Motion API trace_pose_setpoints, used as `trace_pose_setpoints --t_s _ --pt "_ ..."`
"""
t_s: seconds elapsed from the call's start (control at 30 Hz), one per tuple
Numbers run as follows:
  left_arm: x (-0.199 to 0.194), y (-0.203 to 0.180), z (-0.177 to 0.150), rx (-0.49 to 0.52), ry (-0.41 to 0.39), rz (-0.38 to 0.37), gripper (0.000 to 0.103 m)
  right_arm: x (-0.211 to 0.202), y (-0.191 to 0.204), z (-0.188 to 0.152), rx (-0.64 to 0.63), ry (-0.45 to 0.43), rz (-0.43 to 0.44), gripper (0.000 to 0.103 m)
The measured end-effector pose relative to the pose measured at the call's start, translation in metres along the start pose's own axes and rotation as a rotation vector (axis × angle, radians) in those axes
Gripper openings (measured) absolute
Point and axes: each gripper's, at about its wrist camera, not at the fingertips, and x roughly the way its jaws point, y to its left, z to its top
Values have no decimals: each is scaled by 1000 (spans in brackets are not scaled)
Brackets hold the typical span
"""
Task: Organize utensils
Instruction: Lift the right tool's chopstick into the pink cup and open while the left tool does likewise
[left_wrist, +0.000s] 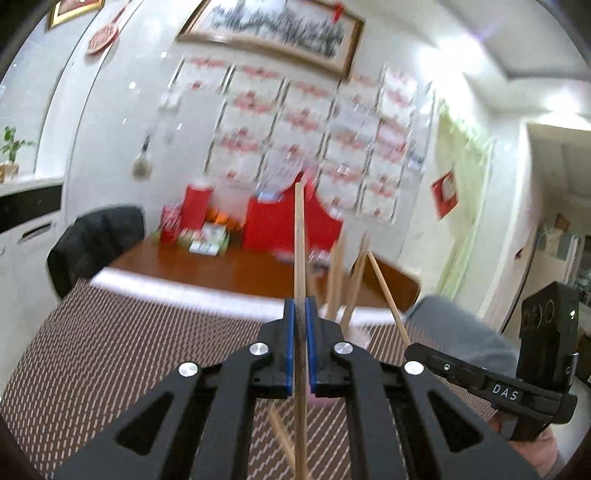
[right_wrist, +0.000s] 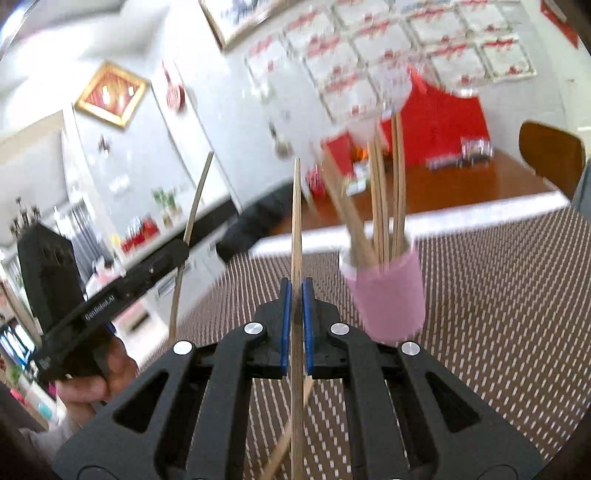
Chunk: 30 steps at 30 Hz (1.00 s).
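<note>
Left tongs (left_wrist: 300, 347): clamped on one wooden chopstick (left_wrist: 300, 236), which runs upright between my blue pads (left_wrist: 290, 347).
Right tongs (right_wrist: 295, 328): likewise pinched tight on a second chopstick (right_wrist: 296, 221), its tip pointing up and ahead.
Loose stick (right_wrist: 286, 443): lies slanted on the woven mat (right_wrist: 498, 332) under my right tongs, not yet gathered.
Pink cup (right_wrist: 388, 299): ahead and right of my right tongs, already holding several chopsticks (right_wrist: 380, 206) that lean apart.
Step, as I judge it: carry each held stick over the cup mouth, tip it down, and let go only once it is inside the rim; I'd go one hand at a time so the tongs don't collide.
Views: right view shows the cup plainly; in the left view my own tongs hide nearly all of it, only the standing sticks (left_wrist: 338, 280) rising beyond.
Worktop (left_wrist: 221, 269): brown, beyond the mat, red boxes (left_wrist: 280, 221) at its far edge.
</note>
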Motion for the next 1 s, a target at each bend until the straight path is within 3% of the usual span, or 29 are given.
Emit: trace_pose_setpoints --t_s 0.23,0.5,0.73,1.0 --pt "35 -29 58 -24 -144 -89 6 -12 1 74 -28 -202 -16 6" --pt "88 -34 93 -63 -188 -172 6 8 -16 128 -23 -329 -44 6" --pt "127 -29 84 -77 -185 -186 6 38 -36 134 -13 -333 -52 6" --pt "158 -30 64 -79 -190 -132 6 62 -48 126 -19 -360 -88 6"
